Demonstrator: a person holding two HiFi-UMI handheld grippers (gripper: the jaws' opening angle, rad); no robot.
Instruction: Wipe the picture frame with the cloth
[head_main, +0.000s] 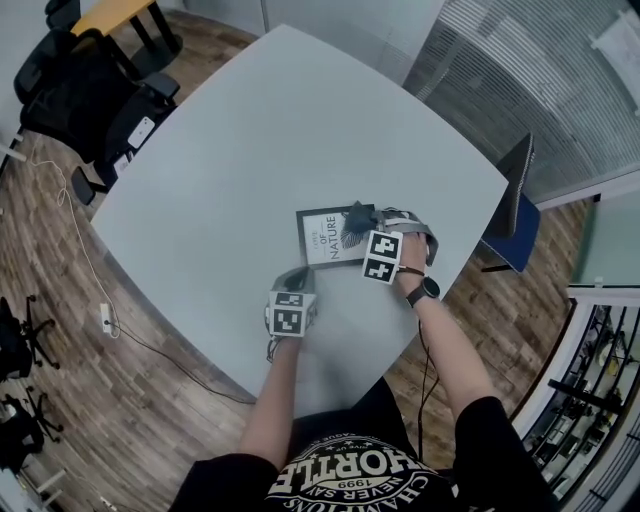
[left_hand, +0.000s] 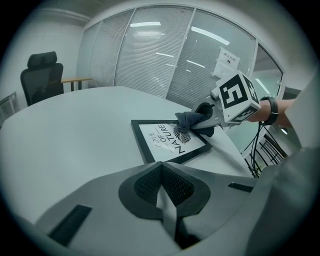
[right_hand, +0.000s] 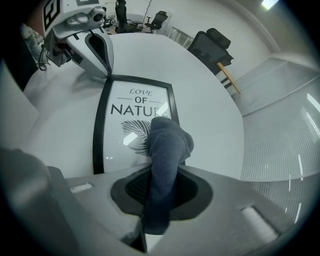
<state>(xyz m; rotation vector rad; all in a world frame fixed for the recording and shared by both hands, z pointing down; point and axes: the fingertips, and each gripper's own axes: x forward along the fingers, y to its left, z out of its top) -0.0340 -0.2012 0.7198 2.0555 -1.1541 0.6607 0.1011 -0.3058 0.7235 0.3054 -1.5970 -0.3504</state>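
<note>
A black picture frame with a white "Love of Nature" print lies flat on the grey table, near its front right corner. My right gripper is shut on a dark grey-blue cloth. The bunched end of the cloth rests on the glass by the leaf drawing, at the frame's right side. My left gripper is shut with nothing in it. In the right gripper view its tip stands at the frame's edge nearest the person. From the left gripper view the frame and cloth lie just ahead.
Black office chairs and a wooden desk stand beyond the table's far left. A blue chair stands at the table's right edge. Glass partitions with blinds close the room. The table's front edge is close to the frame.
</note>
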